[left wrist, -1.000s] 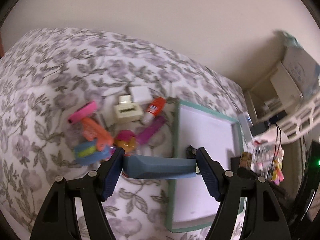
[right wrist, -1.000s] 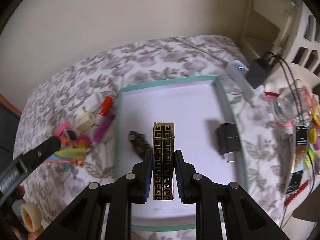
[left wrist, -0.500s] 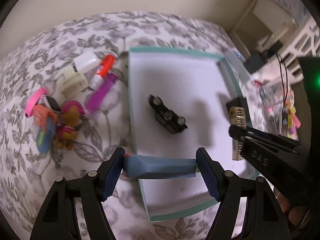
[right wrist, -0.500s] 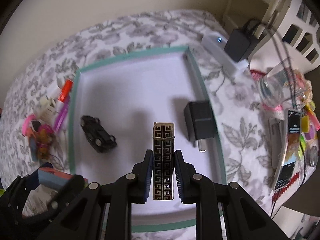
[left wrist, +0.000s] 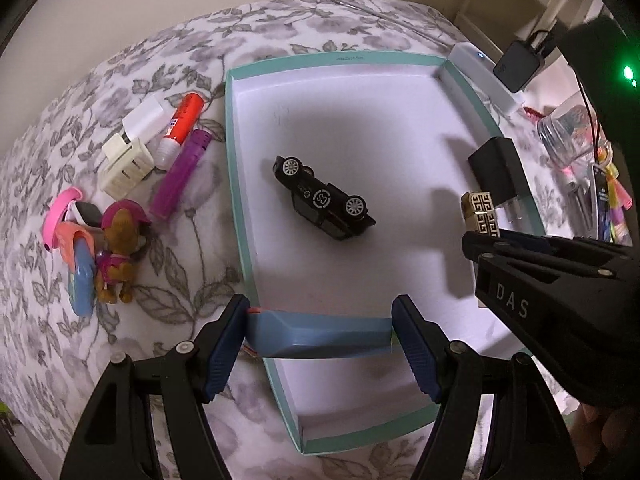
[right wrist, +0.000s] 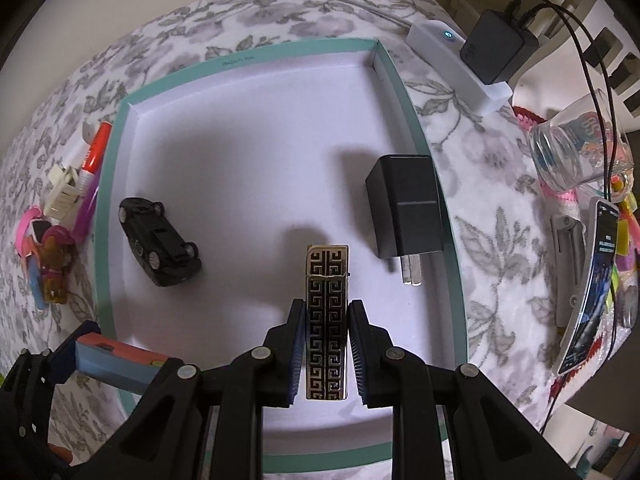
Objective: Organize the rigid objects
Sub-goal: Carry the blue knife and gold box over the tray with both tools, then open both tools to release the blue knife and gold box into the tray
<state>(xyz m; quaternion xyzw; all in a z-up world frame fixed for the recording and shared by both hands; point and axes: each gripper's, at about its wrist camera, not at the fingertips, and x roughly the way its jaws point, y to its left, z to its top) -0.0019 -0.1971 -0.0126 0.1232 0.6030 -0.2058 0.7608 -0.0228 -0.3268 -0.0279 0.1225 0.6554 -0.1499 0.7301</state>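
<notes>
My left gripper [left wrist: 320, 336] is shut on a blue block with an orange edge [left wrist: 316, 334] and holds it above the near left wall of the teal-rimmed white tray [left wrist: 234, 152]. My right gripper [right wrist: 326, 344] is shut on a gold and black patterned lighter [right wrist: 326, 300] above the tray floor [right wrist: 256, 128]. A black toy car [left wrist: 324, 198] lies overturned in the tray, and a black plug adapter [right wrist: 406, 208] lies by its right wall. The lighter [left wrist: 480, 214] and right gripper also show in the left wrist view.
Left of the tray on the floral cloth lie a glue stick [left wrist: 180, 128], a purple lighter [left wrist: 180, 174], white and cream plastic parts [left wrist: 126, 160], a puppy figure [left wrist: 118, 248] and pink clips. Right of it are a power strip [right wrist: 460, 68], a glass jar [right wrist: 576, 152] and a phone [right wrist: 588, 292].
Both grippers have moved closer over the tray with their loads. The left view swung from the toy pile to the tray. The tray looks larger in both views.
</notes>
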